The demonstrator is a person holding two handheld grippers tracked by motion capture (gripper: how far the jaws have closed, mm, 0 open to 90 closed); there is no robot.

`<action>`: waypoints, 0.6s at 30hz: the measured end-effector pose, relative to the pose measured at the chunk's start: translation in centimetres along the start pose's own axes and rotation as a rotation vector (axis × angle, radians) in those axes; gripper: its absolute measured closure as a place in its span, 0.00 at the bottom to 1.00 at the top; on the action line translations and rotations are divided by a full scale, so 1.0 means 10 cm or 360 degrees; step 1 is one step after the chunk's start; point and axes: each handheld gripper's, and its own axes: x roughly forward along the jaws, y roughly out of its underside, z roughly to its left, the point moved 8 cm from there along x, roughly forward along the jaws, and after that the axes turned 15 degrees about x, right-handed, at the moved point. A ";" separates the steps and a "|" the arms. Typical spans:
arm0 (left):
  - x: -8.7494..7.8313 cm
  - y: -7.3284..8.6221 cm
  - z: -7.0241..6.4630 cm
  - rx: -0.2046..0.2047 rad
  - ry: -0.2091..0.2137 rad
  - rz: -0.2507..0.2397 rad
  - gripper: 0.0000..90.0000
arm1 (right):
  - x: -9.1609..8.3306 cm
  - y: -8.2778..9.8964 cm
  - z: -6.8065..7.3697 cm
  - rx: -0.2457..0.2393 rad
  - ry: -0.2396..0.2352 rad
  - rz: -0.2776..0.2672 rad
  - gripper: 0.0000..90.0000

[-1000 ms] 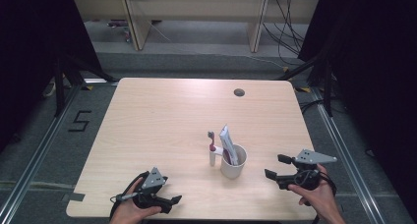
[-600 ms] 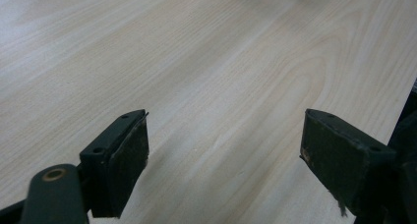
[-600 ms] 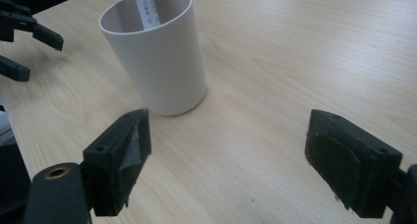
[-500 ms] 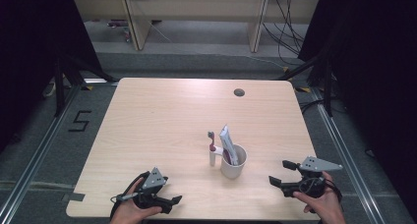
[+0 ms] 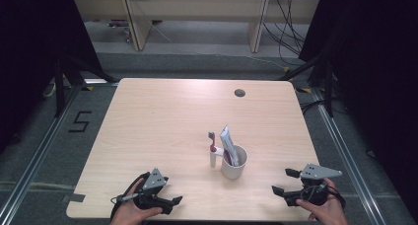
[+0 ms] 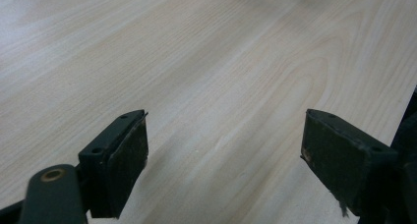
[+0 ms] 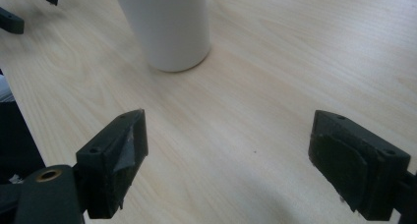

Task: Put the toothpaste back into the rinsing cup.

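While the white cup [image 5: 233,162] stands at the table's [image 5: 162,116] five o'clock, toothpaste [image 5: 229,145] inside, the right gripper [image 5: 286,188], jaws just opened wide and empty, is best kept low and clear of it.

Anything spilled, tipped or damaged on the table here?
Nothing stands out. The white cup stands upright with the toothpaste tube leaning inside it, the toothbrush upright beside it; nothing spilled on the table.
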 end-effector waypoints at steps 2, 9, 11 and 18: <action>0.00 0.00 0.00 0.0001 -0.0001 0.0000 0.19 | 0.00 0.04 0.01 0.0007 -0.0005 0.0032 0.18; -0.01 -0.01 0.00 -0.0002 -0.0002 -0.0017 0.19 | 0.02 0.12 0.01 0.0013 0.0013 0.0072 0.18; -0.02 0.00 0.02 0.0014 -0.0015 -0.0003 0.19 | 0.02 0.15 0.03 0.0033 0.0014 0.0112 0.18; 0.00 0.00 0.02 0.0017 -0.0010 0.0004 0.19 | 0.00 0.21 0.02 0.0013 0.0039 0.0158 0.18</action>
